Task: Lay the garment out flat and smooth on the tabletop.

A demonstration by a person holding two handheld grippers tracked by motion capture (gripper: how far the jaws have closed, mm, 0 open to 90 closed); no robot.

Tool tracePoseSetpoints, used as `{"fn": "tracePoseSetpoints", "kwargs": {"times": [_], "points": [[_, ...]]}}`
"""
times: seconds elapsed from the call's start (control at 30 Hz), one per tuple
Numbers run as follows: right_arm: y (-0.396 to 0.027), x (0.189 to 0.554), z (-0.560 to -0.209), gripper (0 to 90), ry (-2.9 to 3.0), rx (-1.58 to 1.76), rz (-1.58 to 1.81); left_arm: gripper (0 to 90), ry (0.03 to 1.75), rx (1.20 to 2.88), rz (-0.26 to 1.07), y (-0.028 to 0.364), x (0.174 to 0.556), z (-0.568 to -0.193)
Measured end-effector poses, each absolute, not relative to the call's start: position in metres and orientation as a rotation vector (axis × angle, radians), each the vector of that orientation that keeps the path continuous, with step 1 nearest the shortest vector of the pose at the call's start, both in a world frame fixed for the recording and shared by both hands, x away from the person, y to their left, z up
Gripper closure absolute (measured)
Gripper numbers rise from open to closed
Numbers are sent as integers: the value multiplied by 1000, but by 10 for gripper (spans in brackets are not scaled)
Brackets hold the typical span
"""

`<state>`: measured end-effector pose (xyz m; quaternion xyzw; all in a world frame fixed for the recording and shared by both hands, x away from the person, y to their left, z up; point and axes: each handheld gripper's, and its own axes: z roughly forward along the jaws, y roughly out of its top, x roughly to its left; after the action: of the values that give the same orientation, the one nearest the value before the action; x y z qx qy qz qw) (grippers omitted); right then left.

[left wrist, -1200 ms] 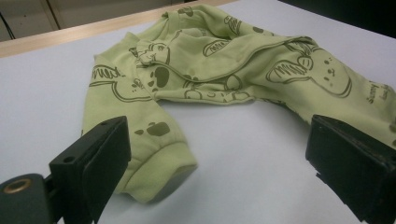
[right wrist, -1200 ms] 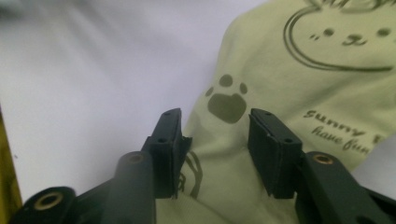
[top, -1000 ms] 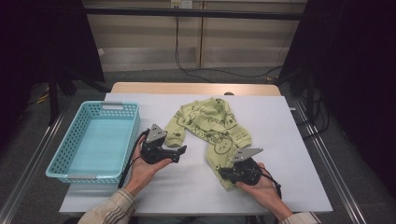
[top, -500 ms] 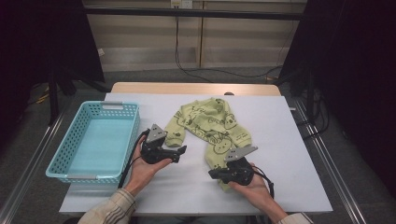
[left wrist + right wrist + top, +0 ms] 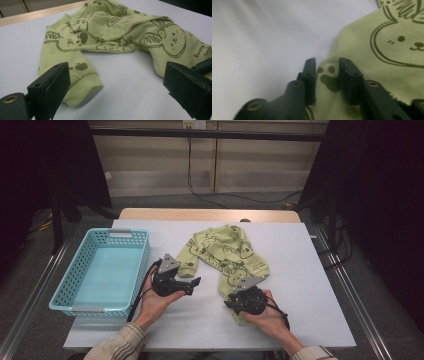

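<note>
High view: a green garment (image 5: 225,252) lies crumpled mid-table right of a blue basket (image 5: 100,270), with the left gripper (image 5: 192,285) beside one cuff and the right gripper (image 5: 235,301) on the garment's near end. Left gripper view: its jaws stand wide apart, the cuff (image 5: 85,85) beside one pad, ungripped. Right gripper view: the jaws, having just opened slightly, straddle a fabric fold (image 5: 328,77) with a small gap, pads apparently not pressing.

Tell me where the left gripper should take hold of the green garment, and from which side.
Grip the ribbed cuff of the near sleeve of the green garment. It lies flat on the white table with its end free, right in front of the left gripper, whose jaws stand wide. Probably come in low from the cuff's open end, one jaw sliding under.
</note>
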<state>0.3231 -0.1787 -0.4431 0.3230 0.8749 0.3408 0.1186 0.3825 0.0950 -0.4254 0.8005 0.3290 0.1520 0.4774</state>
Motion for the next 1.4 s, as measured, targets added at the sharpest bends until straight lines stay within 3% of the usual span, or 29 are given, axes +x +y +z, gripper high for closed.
{"fn": "tracePoseSetpoints", "kwargs": {"times": [0.07,0.13,0.53,1.0,1.07,1.17,1.4], "points": [[-179,324,-442,838,2560,960,1001,73,799,1958,376,95,382,-425],[-180,324,-440,881,2558,970,1032,73,812,1937,367,94,382,-426],[-175,329,-406,890,2458,957,1358,73,836,1916,374,100,385,-423],[-112,325,-394,886,2564,788,1529,94,879,1881,359,115,389,-418],[-112,328,-406,860,2600,791,1462,143,848,1911,330,113,388,-418],[-113,332,-427,680,2642,851,1364,219,811,1940,294,108,386,-420],[-143,331,-419,553,2570,907,1394,469,737,1950,237,104,374,-415]]}}
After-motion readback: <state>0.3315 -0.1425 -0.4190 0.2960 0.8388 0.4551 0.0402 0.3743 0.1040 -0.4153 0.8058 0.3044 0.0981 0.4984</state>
